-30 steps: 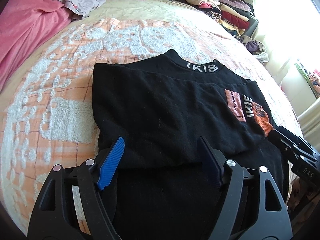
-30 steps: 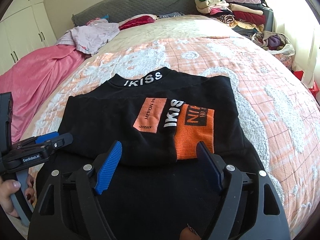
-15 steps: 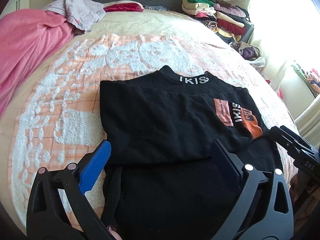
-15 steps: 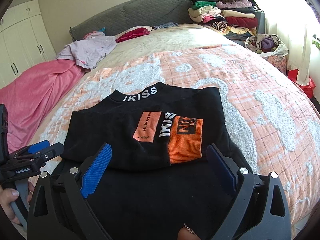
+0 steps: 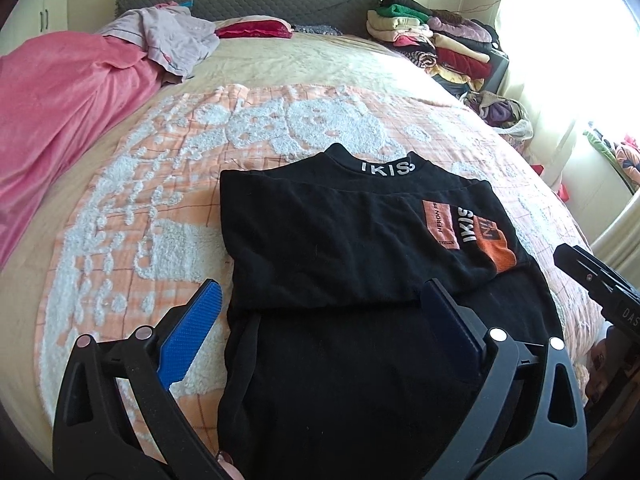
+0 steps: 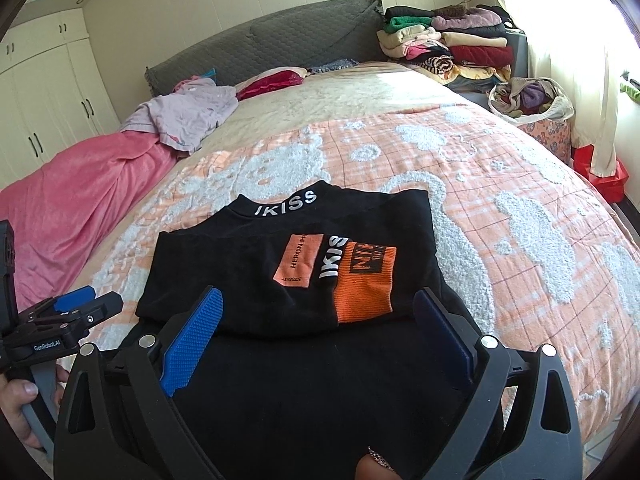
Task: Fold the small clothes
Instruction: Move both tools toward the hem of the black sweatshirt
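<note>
A folded black knit top (image 5: 352, 240) (orange patch at its right) lies on the peach-and-white quilted bed (image 5: 132, 220); the left gripper (image 5: 320, 320) hangs above it, jaws wide and empty.

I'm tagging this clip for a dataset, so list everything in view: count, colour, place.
Black top: one, black with orange patches and white lettering, partly folded, on the near part of the bed.
Blanket: one, peach with white fluffy shapes, spread under the top.
Pink cover: one, pink, along the bed's left side.
Lilac garment: one, pale lilac, crumpled near the headboard.
Headboard: one, grey, quilted, at the far end.
Folded pile: one stack, mixed colours, beside the bed's far right corner.
Wardrobe: cream doors, far left.
Left tool: black, blue pads, open above the top.
Right tool: the same, open.
</note>
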A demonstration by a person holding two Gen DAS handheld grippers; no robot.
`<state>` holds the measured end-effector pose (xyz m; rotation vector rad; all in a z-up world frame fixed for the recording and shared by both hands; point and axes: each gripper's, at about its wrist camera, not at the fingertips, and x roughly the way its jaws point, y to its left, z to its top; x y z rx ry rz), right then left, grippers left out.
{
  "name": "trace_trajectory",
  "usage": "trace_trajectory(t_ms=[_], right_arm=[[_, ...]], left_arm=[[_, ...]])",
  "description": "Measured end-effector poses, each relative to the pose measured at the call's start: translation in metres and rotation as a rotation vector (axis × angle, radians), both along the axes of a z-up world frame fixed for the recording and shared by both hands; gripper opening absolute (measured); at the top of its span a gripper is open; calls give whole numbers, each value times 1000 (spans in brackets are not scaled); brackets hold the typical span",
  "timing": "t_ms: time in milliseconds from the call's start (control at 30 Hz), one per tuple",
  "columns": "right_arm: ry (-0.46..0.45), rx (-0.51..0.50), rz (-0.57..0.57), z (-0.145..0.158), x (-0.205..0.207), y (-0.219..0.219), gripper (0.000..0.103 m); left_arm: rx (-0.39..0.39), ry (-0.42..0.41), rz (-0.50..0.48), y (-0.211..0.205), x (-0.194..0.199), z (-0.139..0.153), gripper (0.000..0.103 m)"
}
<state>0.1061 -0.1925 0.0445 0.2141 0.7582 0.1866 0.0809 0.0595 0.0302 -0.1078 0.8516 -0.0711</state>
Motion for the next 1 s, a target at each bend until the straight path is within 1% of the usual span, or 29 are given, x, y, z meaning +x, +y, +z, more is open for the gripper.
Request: trace_trajectory(t_ms=[267, 533, 833, 1000], right_arm=[[-14, -8, 5, 7, -16, -4, 96], [-15, -14, 16, 8, -29, -6, 96], [21, -32, 18, -4, -48, -15, 96], [51, -63, 11, -13, -57, -24, 96]], left_arm=[[9, -14, 7, 3, -15, 4, 93], [13, -11, 22, 8, -31, 2, 93], [27, 8, 36, 18, -47, -7, 93], [32, 31, 51, 25, -55, -16, 93]])
